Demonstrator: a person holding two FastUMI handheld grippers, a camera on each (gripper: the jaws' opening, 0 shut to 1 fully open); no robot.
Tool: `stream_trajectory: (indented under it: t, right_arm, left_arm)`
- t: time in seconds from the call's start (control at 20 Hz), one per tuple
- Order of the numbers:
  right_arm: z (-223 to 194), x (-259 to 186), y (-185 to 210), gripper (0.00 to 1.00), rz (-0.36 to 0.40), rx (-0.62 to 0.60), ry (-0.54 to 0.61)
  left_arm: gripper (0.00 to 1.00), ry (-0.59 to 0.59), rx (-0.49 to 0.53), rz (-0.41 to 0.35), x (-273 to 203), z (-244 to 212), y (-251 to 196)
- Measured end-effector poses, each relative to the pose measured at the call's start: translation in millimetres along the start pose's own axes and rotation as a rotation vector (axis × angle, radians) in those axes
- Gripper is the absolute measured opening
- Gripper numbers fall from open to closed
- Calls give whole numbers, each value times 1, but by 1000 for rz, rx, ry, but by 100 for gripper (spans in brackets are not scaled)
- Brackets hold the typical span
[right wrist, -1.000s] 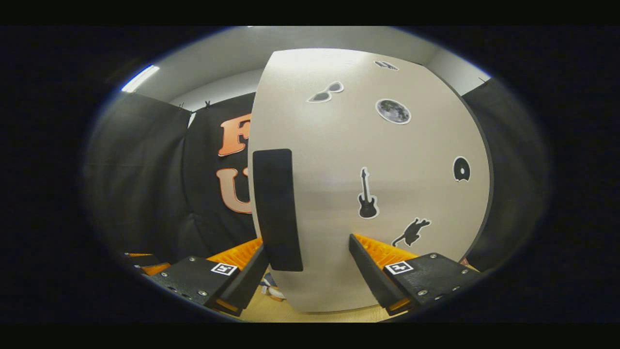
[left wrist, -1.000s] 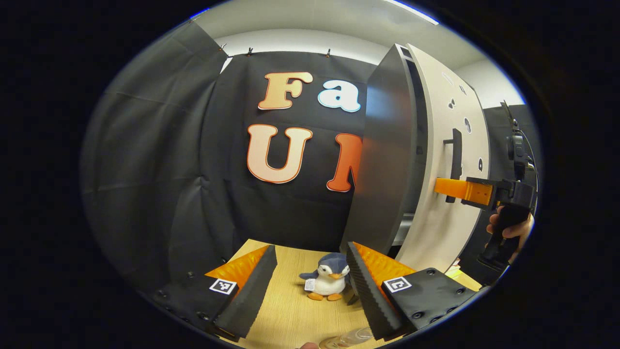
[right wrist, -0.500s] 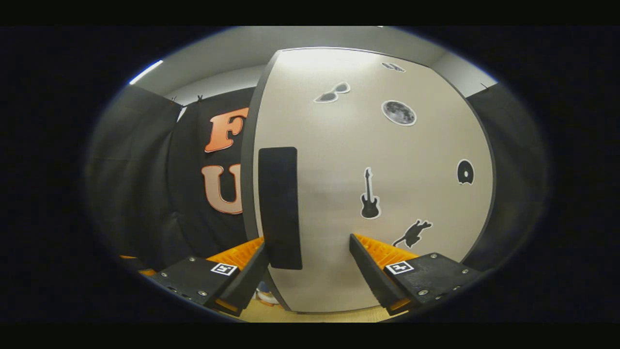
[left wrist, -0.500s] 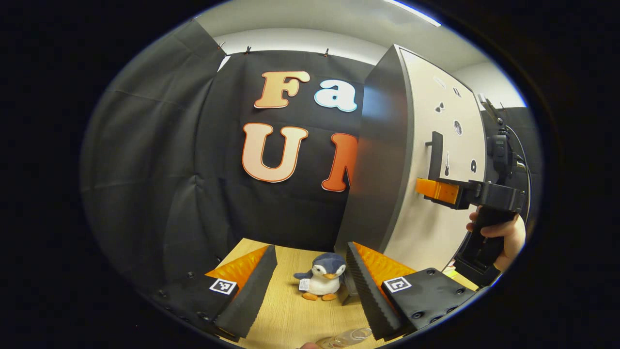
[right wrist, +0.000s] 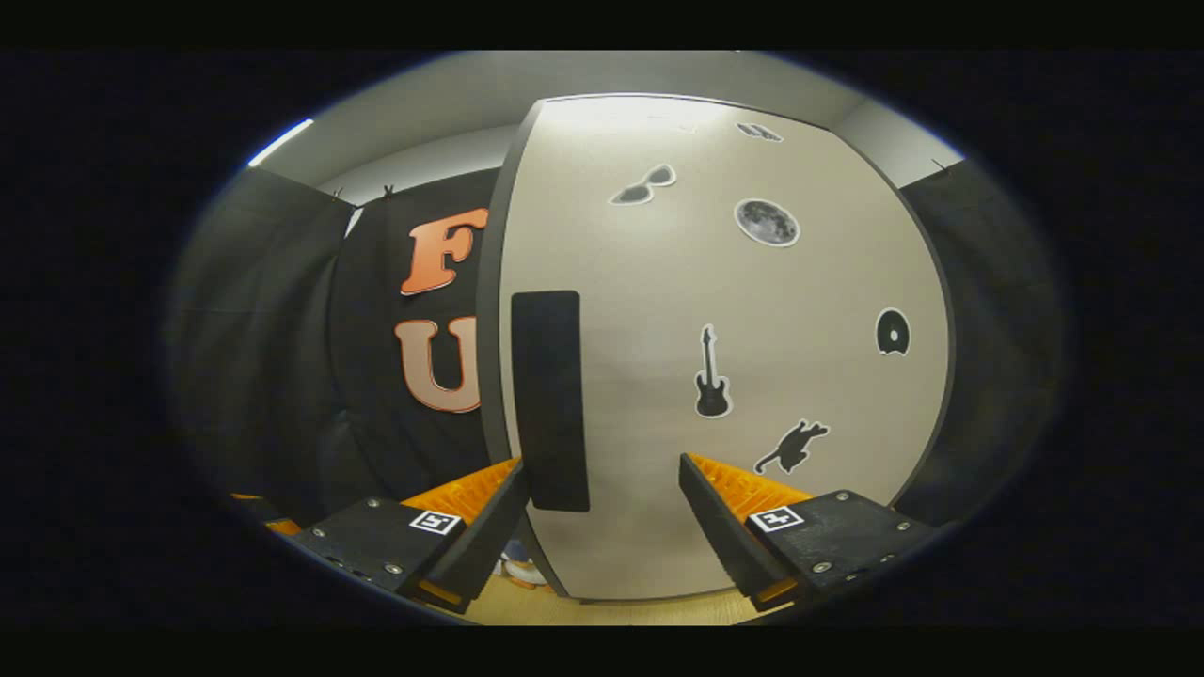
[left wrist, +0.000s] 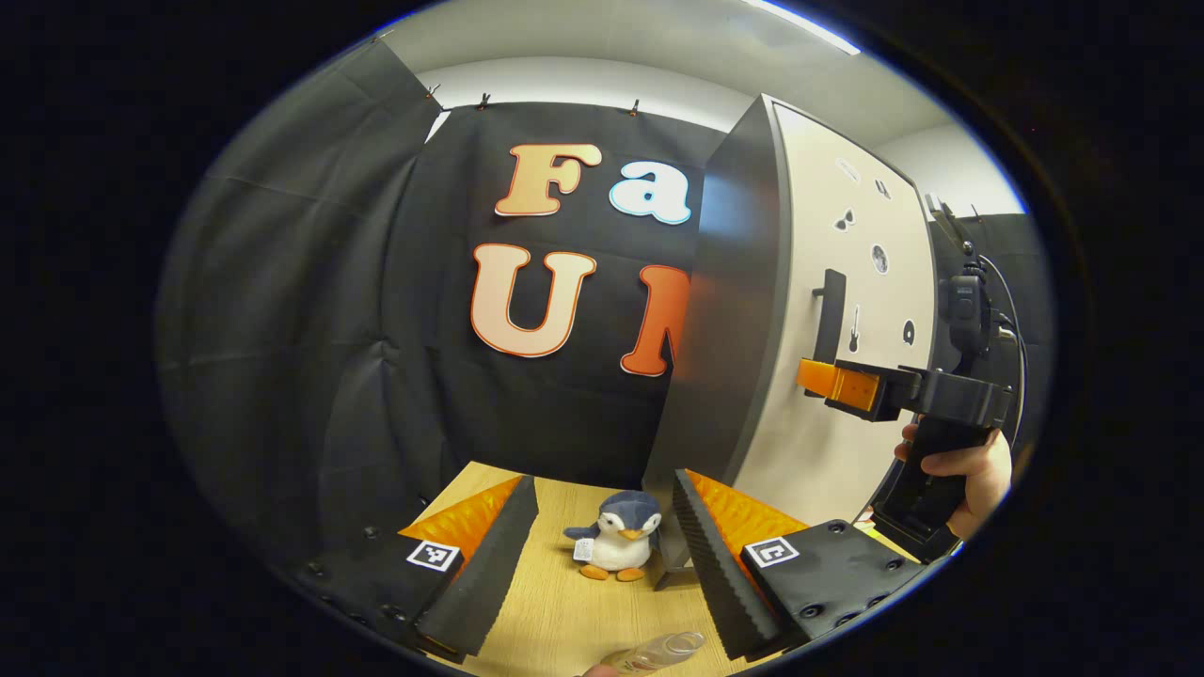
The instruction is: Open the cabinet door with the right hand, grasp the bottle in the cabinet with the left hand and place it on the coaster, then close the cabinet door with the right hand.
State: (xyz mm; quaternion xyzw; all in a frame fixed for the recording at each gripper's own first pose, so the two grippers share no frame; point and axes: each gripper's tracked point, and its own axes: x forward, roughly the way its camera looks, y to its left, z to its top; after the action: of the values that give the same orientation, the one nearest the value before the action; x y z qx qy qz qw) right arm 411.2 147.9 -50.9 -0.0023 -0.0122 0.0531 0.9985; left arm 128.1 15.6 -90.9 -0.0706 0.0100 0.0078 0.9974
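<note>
In the left gripper view, the left gripper (left wrist: 602, 536) hangs with its fingers spread and holding nothing above the light wooden table (left wrist: 555, 611). A small plush penguin (left wrist: 613, 543) stands just past it, and the clear plastic bottle (left wrist: 658, 651) lies at the near edge. To the right stands the tall beige cabinet door (left wrist: 828, 423), which looks shut flush. Its black vertical handle (right wrist: 550, 400) runs upright just left of the midline of the right gripper (right wrist: 602, 508), whose fingers are parted, gripping nothing; whether the left finger touches the handle I cannot tell. Backing straight away looks like all that remains.
</note>
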Motion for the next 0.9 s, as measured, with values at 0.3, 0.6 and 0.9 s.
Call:
stream_trajectory:
  t: [0.3, 0.6, 0.9]
  right_arm:
    - [6, -88, -24, 96, -2, -16, 20]
    - [1, -186, -67, 95, -46, -30, 30]
    - [3, -266, -91, 95, -68, -29, 32]
  left_arm:
    - [95, -4, 14, -11, -30, 9, -35]
    - [95, -26, 71, -1, -76, 18, -82]
    - [94, -52, 89, -38, -124, 36, -125]
